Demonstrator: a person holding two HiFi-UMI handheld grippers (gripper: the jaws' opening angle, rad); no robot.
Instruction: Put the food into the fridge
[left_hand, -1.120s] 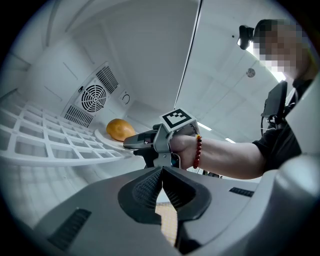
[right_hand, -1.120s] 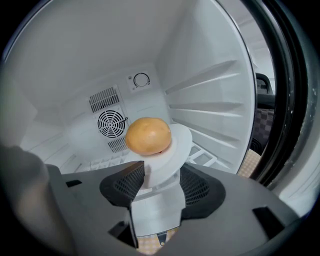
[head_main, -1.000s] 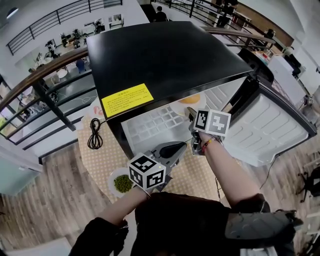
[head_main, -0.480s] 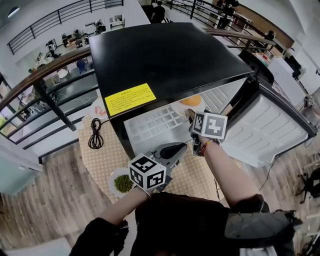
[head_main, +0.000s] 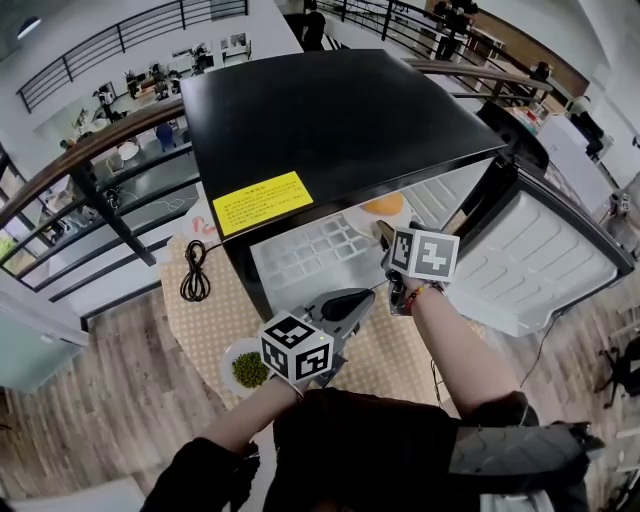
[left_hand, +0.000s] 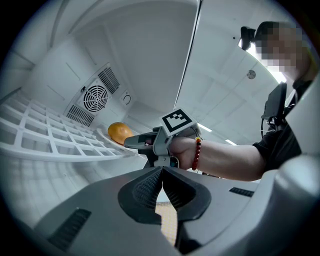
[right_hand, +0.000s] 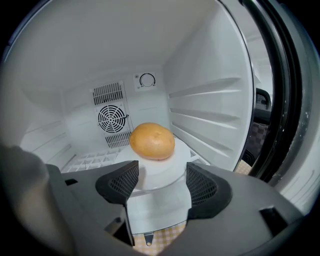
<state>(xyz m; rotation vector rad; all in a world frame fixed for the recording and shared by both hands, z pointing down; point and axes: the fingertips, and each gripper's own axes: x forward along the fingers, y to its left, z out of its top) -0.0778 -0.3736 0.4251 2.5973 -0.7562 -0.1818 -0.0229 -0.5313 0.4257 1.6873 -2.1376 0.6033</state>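
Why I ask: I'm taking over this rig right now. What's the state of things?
Right gripper: open, jaws have just been opening; the plate rim lies between them, ungripped.
Left gripper: shut, empty, before the fridge.
Done: plate with round food is on the shelf.
Left: peas on the table go in; door is open.

Two grippers (left_hand: 161, 171) (right_hand: 162, 174), one fridge (head_main: 340, 120), two plates (right_hand: 179, 151) (head_main: 229, 362), one round golden food item (right_hand: 152, 140) just ahead of the right jaws, one black cable (head_main: 194, 272).
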